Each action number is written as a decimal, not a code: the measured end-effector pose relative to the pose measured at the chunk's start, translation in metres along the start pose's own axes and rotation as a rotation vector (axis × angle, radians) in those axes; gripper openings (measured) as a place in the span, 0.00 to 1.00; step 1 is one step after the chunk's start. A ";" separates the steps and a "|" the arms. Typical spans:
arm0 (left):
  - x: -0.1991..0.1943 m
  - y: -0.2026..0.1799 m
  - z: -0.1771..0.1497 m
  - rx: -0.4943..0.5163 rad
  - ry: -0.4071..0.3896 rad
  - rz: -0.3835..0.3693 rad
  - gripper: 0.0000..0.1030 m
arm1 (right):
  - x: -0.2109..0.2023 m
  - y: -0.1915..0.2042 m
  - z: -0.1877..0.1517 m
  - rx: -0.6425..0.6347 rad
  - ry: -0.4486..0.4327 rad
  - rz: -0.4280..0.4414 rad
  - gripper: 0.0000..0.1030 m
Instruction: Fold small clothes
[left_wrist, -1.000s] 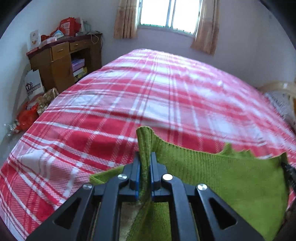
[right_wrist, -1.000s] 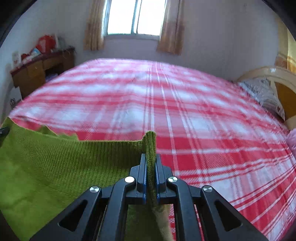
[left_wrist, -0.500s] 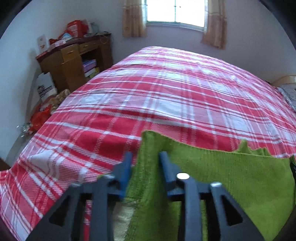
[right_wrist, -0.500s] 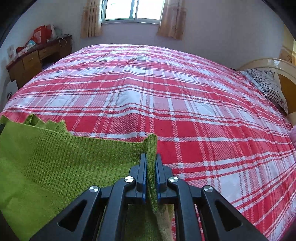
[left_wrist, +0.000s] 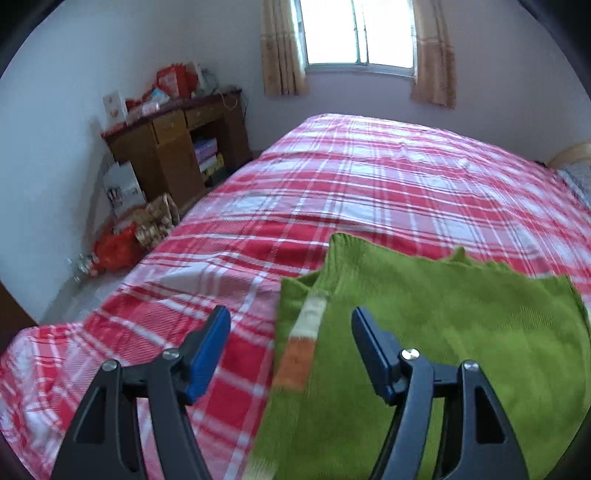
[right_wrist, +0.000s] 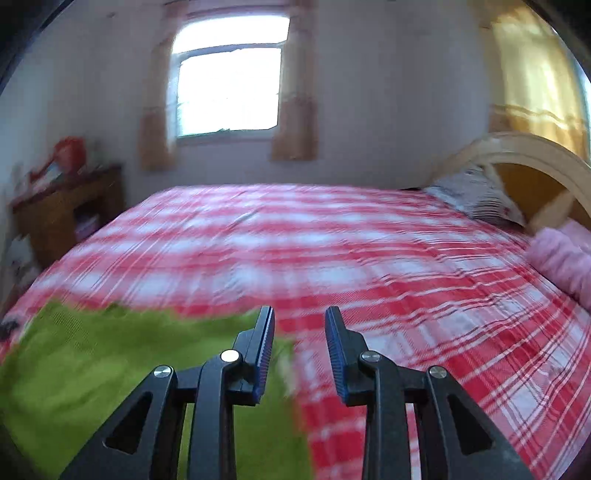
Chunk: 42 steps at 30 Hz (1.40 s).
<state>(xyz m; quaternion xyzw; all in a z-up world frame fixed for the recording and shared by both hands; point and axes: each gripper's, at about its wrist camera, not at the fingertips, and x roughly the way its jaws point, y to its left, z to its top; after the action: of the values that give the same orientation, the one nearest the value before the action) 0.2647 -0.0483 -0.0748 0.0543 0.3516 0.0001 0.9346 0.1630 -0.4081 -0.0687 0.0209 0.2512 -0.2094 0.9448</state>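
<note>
You have the knit garment (left_wrist: 443, 332) lying on the bed cover (left_wrist: 369, 192) at its near edge. Your left gripper (left_wrist: 290, 332) hangs over the garment's left border, one finger out over bare cover, the other above the knit. Your right gripper (right_wrist: 299, 343) sits over the garment's right border (right_wrist: 110, 369). Behind the bed stands the window (left_wrist: 358, 33). The desk (left_wrist: 177, 147) is left of the bed, with bags (left_wrist: 125, 236) on the floor before it. Pillows (right_wrist: 476, 199) lie at the far right against the headboard (right_wrist: 532, 155).
</note>
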 end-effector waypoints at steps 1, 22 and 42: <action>-0.007 -0.001 -0.003 0.013 -0.014 0.007 0.68 | -0.006 0.005 -0.008 -0.003 0.020 0.030 0.29; -0.085 0.018 -0.009 -0.008 -0.104 -0.010 0.72 | 0.021 0.017 -0.082 -0.010 0.246 0.062 0.31; -0.078 0.056 -0.035 -0.072 -0.048 -0.005 1.00 | -0.030 0.086 -0.066 -0.042 0.185 0.228 0.31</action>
<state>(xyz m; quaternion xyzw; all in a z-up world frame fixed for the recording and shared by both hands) 0.1851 0.0078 -0.0434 0.0196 0.3290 0.0089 0.9441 0.1437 -0.3089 -0.1171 0.0487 0.3377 -0.0924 0.9354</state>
